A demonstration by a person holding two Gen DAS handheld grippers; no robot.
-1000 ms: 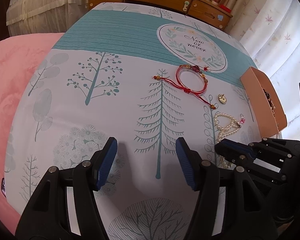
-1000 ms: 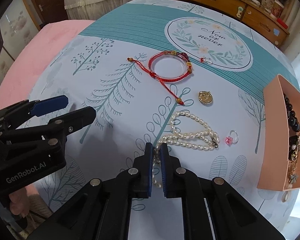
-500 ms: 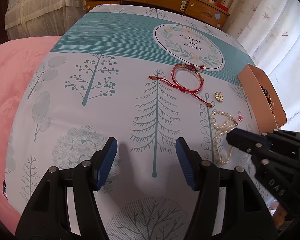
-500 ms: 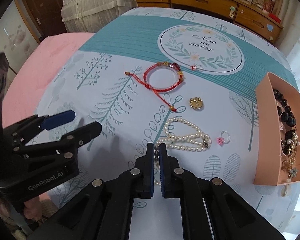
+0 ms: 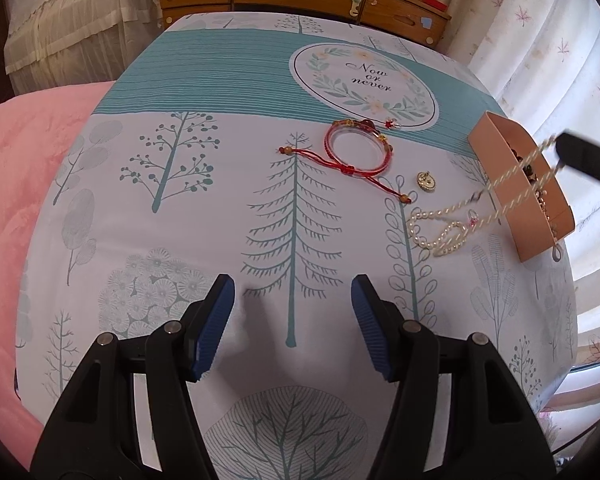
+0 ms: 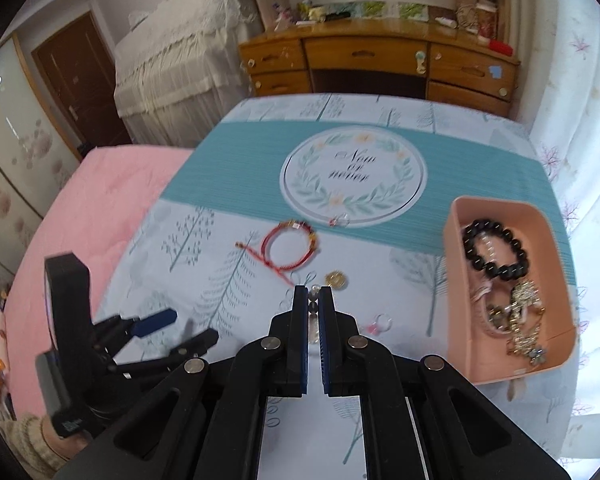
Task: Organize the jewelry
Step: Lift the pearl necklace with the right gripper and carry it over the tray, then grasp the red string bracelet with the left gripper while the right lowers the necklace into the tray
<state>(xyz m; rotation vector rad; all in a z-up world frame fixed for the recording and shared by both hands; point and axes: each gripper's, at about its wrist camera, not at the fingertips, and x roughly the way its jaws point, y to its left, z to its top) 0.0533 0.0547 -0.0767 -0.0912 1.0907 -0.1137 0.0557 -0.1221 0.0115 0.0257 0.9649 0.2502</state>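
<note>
While the right gripper [image 6: 313, 306] is pinched shut on the pearl necklace [image 5: 440, 228], its strands are seen lifted taut beside the pink tray [image 5: 512, 200], the lower loops resting on the tablecloth [image 5: 220, 208]. The left gripper [image 5: 292, 320] is held wide open, gripping nothing. The red bracelet [image 5: 356, 152] lies left of the tray.

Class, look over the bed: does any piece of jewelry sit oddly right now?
Yes: the pearl necklace is half lifted, its strands stretched up to the shut right claw above the pink tray, with a loop on the sheet.
</note>
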